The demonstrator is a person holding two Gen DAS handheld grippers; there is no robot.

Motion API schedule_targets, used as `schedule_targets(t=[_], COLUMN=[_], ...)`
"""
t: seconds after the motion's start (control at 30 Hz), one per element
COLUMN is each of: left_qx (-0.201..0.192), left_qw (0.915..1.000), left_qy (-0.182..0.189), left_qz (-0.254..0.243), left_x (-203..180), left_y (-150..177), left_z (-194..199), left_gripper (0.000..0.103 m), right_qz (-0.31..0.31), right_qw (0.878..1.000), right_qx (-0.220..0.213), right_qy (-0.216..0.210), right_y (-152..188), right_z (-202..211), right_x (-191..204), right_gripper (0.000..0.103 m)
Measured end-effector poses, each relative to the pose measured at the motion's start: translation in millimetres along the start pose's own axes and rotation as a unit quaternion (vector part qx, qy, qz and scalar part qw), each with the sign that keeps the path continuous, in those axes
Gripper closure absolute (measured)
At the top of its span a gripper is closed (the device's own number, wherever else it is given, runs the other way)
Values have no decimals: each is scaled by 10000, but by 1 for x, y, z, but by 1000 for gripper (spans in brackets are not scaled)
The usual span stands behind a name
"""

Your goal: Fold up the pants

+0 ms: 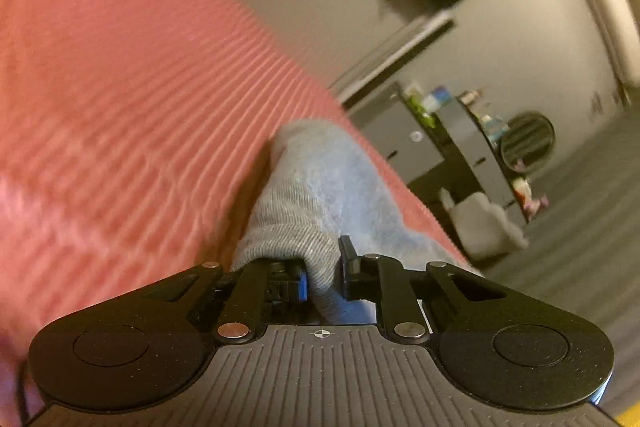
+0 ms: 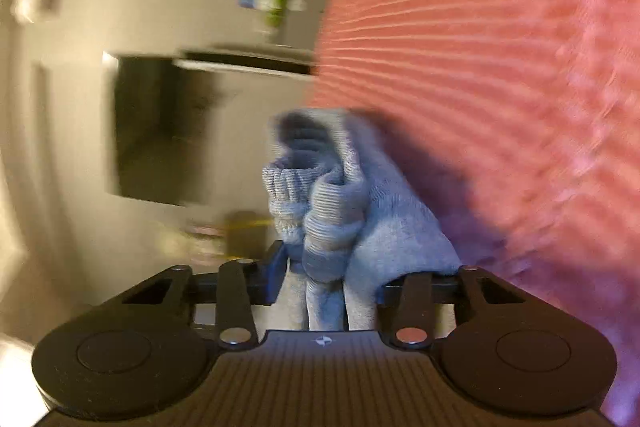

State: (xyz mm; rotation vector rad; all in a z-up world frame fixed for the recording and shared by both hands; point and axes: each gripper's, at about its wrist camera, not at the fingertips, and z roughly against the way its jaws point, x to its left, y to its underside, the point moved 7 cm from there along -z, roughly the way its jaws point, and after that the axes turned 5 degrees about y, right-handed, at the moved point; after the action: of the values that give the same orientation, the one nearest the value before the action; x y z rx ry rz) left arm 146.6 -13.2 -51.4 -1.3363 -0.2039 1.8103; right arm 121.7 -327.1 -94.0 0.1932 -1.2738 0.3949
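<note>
In the left wrist view, the left claw (image 1: 324, 277) is clamped on a bunched fold of the pants (image 1: 316, 187), a soft grey knit with a fine diagonal weave. The cloth runs from the lower centre of the frame up toward the middle, lying on a pink ribbed bedspread (image 1: 132, 87) whose raised cords fill the left and upper left.

In the right wrist view, the right claw (image 2: 326, 287) is pinched on the same pants (image 2: 340, 211), here a thick gathered bundle at the centre of the frame. Its ribbed elastic cuff curls into rounded rolls above the black fingers. The pink ribbed bedspread (image 2: 480, 47) covers the right and upper right. Both views are motion-blurred.
</note>
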Motion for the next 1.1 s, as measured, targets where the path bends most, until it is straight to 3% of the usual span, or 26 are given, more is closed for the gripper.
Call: schedule_targets(t=[0.03,0.1,0.13,0.23,0.37,0.47,0.57,0.63,0.7,0.8,0.83,0.87,1.0,1.07,1.1], left_qx=[112,550,450,504,735,754,414,174,55,265,320,331,372,421,433], left_qw=[9995,9955,9962,9963,9957,9954,9980,9990,9990,9975,9973,9972,9951,9948,9947], left_qy=[-222,-755,-744,-636,-561,-511,-442,-405,-367,-541,-540,-528,-603,-627,-642], left_qz=[-183,-138,-109,-300,53,290,157,-37,-249,-367,-388,-417,-695,-690,-675], left_x=[4,19,20,8,5,5,-4,-11,-16,-17,-18,-21,-31,-32,-33], left_y=[5,20,22,18,6,1,-8,-17,-24,-25,-26,-27,-29,-31,-33], left_z=[-5,-19,-16,-7,12,30,50,56,54,36,32,29,12,3,0], left_gripper=[81,76,76,73,72,70,52,44,38,40,40,40,39,39,39], right_qz=[177,529,656,751,860,1049,1392,1466,1358,1252,1290,1327,1491,1521,1591], right_qw=[9996,9900,9872,9871,9832,9840,9828,9817,9824,9820,9827,9820,9739,9715,9712], right_qx=[-94,8,64,176,-109,-248,-436,-435,-207,-171,-187,-136,-176,-126,-135], right_qy=[184,1305,1451,1403,1607,1417,1132,1138,1263,1402,1314,1337,1702,1812,1768], right_y=[-2,-3,-2,-2,-4,-2,-2,-3,-4,-8,-9,-9,-6,-2,0], right_z=[3,-4,-7,-1,30,49,51,44,22,-1,-6,-9,-19,-29,-32], right_x=[-5,-29,-34,-22,-10,7,34,40,31,22,26,33,39,31,31], right_gripper=[75,75,75,68,66,62,60,44,43,43,53,55,53,54,60])
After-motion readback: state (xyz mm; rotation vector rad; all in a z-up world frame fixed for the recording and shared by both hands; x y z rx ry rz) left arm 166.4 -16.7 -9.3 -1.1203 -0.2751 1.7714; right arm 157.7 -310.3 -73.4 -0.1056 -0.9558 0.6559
